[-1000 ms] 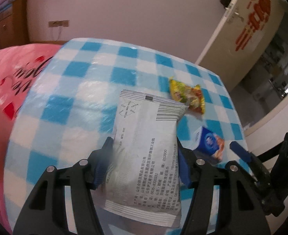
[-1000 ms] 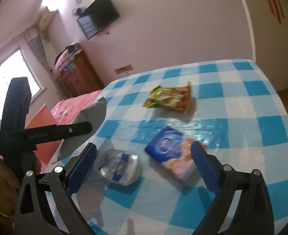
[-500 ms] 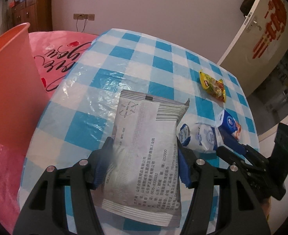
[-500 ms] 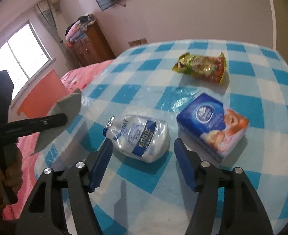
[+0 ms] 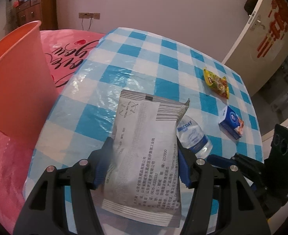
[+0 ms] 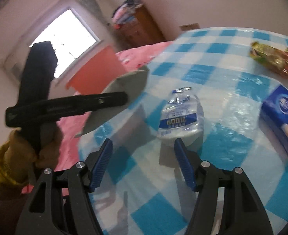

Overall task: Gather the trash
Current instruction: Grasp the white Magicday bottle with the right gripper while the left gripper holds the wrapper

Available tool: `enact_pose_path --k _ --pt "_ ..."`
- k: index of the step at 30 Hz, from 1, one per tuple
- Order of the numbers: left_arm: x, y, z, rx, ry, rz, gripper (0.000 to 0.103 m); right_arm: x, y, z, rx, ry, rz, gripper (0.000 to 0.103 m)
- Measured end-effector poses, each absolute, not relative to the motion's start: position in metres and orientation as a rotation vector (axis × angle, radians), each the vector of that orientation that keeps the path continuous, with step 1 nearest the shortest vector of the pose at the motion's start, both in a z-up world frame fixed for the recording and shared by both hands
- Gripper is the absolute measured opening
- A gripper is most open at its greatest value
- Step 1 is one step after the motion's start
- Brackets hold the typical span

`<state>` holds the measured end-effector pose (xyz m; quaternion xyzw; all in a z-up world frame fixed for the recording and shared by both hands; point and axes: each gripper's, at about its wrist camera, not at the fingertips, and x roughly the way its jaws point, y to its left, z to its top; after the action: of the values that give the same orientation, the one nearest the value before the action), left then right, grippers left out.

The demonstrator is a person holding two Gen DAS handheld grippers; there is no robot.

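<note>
Left gripper (image 5: 144,160) clamped on a grey wet-wipe pouch (image 5: 145,152), blue fingers (image 5: 104,162) pressing its two long edges, printed back and barcode facing the camera, pouch held upright above the near edge of the blue-and-white checked tabletop (image 5: 124,58). Orange bin (image 5: 14,82) just off the tabletop's left side, in front of a pink bed cover (image 5: 69,49) with black script. Seen from the right wrist, that same left gripper (image 6: 124,96) gripped by a hand in a yellow cuff (image 6: 16,156), pouch (image 6: 120,98) jutting up past its tip, bin (image 6: 97,72) behind it. Right gripper (image 6: 142,164) low over the tabletop (image 6: 232,127), fingers (image 6: 183,162) partly spread with nothing between them, having narrowed from wide within the last second. Crumpled clear plastic bottle (image 6: 181,121) with a blue label lying just ahead of the right-hand finger, off to the side of the gap, not gripped. Same bottle (image 5: 194,137) partly hidden behind the pouch in the left view. Blue tissue pack (image 6: 281,117) to the bottle's right, well apart; yellow-green snack wrapper (image 6: 273,58) farther back. Right-wrist picture blurred.
</note>
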<state>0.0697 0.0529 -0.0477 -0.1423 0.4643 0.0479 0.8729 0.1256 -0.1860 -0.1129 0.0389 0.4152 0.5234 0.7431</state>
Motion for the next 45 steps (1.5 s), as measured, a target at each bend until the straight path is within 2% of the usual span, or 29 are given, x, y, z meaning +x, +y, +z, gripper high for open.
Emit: enact_pose_path --k 7,31,36,45 --pt "0.073 0.062 -0.049 -0.287 0.989 0.109 0.061 0.143 -0.203 -0.117 0.090 0.877 0.940 0.066" --pt "0.073 0.090 -0.072 -0.304 0.923 0.007 0.061 0.133 -0.128 -0.131 -0.164 0.848 0.699 0.066" --pt "0.072 0.093 -0.078 -0.302 0.921 -0.006 0.061 0.135 -0.129 -0.131 -0.160 0.846 0.676 0.055" --pt "0.068 0.096 -0.084 -0.318 0.915 -0.042 0.061 0.138 -0.133 -0.130 -0.155 0.845 0.663 0.055"
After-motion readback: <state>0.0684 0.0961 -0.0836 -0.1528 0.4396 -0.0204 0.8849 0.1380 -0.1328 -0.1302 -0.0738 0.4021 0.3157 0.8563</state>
